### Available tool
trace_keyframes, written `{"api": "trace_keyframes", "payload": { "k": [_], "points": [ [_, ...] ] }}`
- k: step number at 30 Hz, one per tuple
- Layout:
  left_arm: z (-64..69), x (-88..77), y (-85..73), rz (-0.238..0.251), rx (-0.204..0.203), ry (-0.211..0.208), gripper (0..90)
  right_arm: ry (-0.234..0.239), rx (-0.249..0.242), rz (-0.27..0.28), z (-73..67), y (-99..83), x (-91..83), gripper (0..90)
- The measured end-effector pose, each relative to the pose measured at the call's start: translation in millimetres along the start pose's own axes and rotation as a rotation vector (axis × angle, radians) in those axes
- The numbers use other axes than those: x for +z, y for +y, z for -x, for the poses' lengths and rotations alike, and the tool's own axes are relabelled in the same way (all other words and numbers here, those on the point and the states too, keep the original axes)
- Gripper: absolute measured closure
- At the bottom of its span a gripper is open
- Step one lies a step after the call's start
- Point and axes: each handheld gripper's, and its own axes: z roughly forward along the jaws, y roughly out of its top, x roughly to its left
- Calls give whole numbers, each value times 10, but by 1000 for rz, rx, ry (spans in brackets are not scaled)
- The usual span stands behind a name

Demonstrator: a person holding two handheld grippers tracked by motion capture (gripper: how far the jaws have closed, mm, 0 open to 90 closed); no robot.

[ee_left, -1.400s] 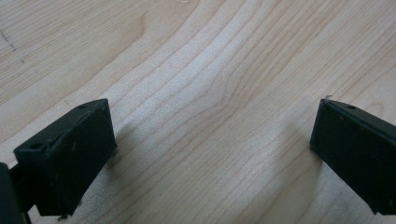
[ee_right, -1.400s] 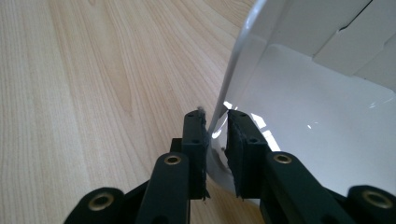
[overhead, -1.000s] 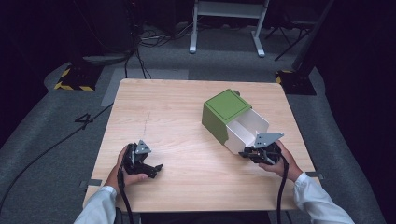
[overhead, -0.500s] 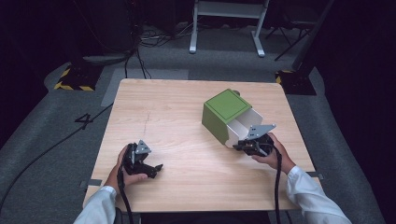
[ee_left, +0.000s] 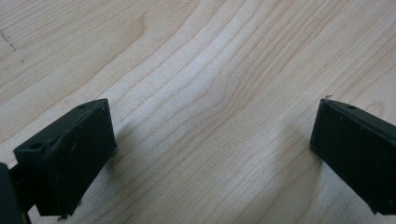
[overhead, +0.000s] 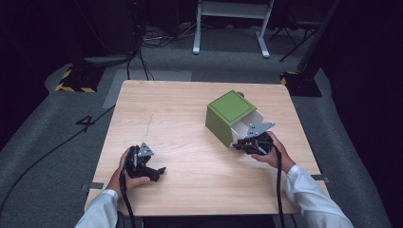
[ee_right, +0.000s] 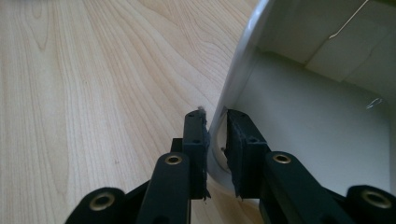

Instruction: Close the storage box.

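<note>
- Since a second ago, the right tool [overhead: 244,143] has moved up from the desk's near right edge to the open mouth of the green-topped box with white inside walls [overhead: 231,115], which has not shifted.
- That box lies on its side on the right half of the light wooden desk [overhead: 180,114], mouth toward the person.
- In the right gripper view the right tool [ee_right: 215,122] has its jaws nearly closed, pinching the box's thin white wall [ee_right: 243,60].
- Near the front left edge, the left tool [overhead: 154,172] rests low over bare wood, jaws spread wide and holding nothing.
</note>
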Motion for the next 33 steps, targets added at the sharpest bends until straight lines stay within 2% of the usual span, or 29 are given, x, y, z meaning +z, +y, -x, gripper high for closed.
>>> {"api": "trace_keyframes", "payload": {
  "k": [4, 5, 6, 12, 15, 17, 20, 24, 31, 33],
  "points": [
    [1, -1, 0, 0, 0, 2, 2, 4, 10, 9, 17, 10, 20, 756],
    [2, 0, 0, 1, -2, 2, 2, 4, 11, 12, 17, 11, 21, 725],
    [2, 0, 0, 1, -2, 2, 2, 7, 10, 10, 13, 13, 17, 643],
    [4, -1, -1, 1, -2, 4, 3, 8, -3, 10, 31, -25, -92, 539],
    [4, -1, -1, 1, -2, 4, 4, -1, -15, -1, 31, -51, -127, 520],
    [4, -1, -1, 1, -2, 4, 4, -31, -25, -5, 43, -86, -178, 513],
    [5, -1, -1, 2, -2, 5, 4, -49, -36, -6, 64, -107, -192, 510],
    [5, -1, -1, 2, -2, 4, 4, -56, -60, -13, 71, -108, -155, 513],
    [5, -1, -1, 2, -2, 4, 4, -23, -126, 3, 30, -54, -65, 763],
    [5, -1, -1, 2, -2, 5, 4, -25, -136, 2, 36, -46, -44, 774]
  ]
}}
